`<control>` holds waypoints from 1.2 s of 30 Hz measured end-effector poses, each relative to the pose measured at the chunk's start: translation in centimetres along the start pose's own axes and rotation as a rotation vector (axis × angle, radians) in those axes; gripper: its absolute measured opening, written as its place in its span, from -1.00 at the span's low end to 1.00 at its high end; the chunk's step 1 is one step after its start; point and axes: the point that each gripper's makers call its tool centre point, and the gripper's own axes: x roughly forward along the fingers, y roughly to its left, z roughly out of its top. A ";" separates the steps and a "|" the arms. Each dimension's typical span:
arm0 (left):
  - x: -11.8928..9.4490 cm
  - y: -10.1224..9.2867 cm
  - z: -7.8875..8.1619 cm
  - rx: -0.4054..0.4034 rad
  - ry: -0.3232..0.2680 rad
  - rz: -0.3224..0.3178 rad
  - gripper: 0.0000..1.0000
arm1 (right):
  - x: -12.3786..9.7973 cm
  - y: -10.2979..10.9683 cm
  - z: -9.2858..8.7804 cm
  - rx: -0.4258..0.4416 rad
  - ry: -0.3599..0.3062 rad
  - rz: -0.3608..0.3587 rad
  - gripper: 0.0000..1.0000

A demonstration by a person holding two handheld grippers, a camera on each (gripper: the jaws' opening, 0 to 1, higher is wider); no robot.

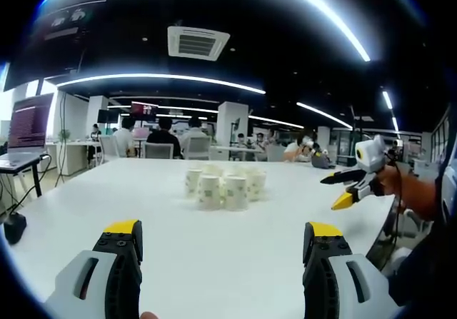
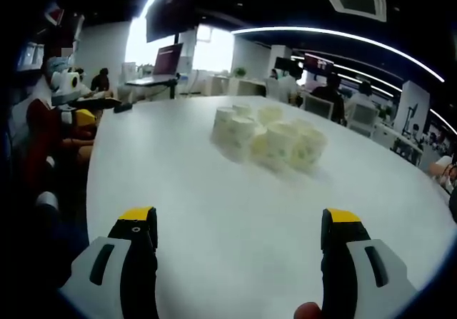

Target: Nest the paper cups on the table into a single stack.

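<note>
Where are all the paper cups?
The paper cups stand bunched together mid-table, ahead of the open left gripper; in the right gripper view they sit beyond the right gripper.

A cluster of paper cups (image 2: pixel 268 142) stands mid-table (image 2: pixel 214 212), well beyond the right gripper (image 2: pixel 239 237) with its jaws spread wide.
</note>
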 end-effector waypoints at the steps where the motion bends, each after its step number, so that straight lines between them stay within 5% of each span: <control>1: 0.0 0.0 0.0 0.000 0.000 0.000 0.98 | 0.0 0.0 0.1 -0.002 -0.001 0.000 0.99; 36: 0.0 -0.1 0.1 -0.004 -0.006 -0.010 0.98 | 0.8 0.7 1.5 -0.020 -0.013 0.007 0.99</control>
